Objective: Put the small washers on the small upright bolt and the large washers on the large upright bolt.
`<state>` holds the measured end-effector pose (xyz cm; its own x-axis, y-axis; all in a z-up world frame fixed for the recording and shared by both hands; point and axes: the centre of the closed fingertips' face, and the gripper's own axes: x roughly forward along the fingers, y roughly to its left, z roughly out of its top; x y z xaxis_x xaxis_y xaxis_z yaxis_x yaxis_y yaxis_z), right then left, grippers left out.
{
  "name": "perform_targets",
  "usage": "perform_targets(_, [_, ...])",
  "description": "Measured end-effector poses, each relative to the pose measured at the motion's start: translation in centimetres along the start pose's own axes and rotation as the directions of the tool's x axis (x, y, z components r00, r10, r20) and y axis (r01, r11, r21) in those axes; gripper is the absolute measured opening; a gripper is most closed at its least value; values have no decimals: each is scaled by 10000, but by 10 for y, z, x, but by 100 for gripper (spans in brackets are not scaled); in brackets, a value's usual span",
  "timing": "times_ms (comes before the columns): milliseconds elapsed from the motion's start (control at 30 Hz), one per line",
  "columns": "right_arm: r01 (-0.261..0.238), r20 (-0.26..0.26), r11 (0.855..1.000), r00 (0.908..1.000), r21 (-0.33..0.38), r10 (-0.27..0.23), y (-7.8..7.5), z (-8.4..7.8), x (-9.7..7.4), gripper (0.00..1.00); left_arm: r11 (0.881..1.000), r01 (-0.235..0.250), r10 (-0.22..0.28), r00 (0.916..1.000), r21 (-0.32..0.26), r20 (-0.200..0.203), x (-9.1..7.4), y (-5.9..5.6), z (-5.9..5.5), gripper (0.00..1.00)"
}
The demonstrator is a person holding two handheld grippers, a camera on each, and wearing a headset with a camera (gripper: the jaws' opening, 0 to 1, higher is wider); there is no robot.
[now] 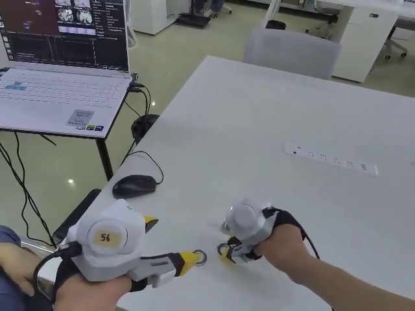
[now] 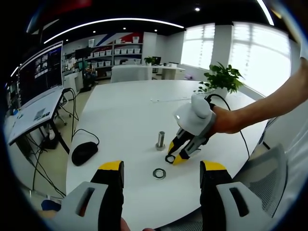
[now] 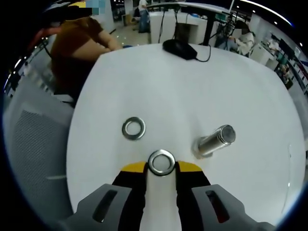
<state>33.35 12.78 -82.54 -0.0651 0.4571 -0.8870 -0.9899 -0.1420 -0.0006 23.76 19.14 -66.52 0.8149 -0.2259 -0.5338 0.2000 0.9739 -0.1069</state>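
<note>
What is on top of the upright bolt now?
Nothing: the bolt's top is bare. One washer is gripped in the right tool; a second washer lies on the table. The shaft hides part of its foot.

Bright, even overhead light fills the head view. The white desk (image 1: 272, 129) is close to washed out at mid-frame, and the shadows beneath the hands are faint and soft. The laptop screen (image 1: 65, 29) glows at upper left. In the left gripper view the windows (image 2: 240, 48) at upper right are blown out, and a ceiling light strip (image 2: 110, 21) bends along the top with the fisheye warp. In the right gripper view the washer (image 3: 161, 162) pinched at the tips of the right tool (image 3: 162, 168) glints, the bolt (image 3: 215, 140) throws hardly any shadow, and the frame's edges curve and smear.
</note>
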Motion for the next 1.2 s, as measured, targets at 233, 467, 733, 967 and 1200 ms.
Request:
perform_targets(233, [15, -14, 10000, 10000, -61, -15, 6, -14, -10, 24, 10000, -17, 17, 10000, -64, 5, 0, 0, -2, 63])
perform_targets(467, [77, 132, 9999, 9999, 110, -79, 7, -16, -14, 24, 10000, 95, -95, 10000, 13, 16, 2, -5, -1, 63])
perform_targets(733, [170, 324, 9996, 9993, 204, -177, 6, -10, -20, 24, 10000, 45, -45, 10000, 5, 35, -1, -2, -2, 63])
perform_targets(967, [473, 620, 9988, 9969, 131, -480, -1, 0, -38, 24, 10000, 41, -41, 10000, -16, 50, -3, -2, -2, 63])
perform_targets(1200, [935, 949, 9956, 9911, 48, -935, -18, 17, -63, 24, 9999, 163, -163, 9998, 10, 59, 0, -7, -1, 63])
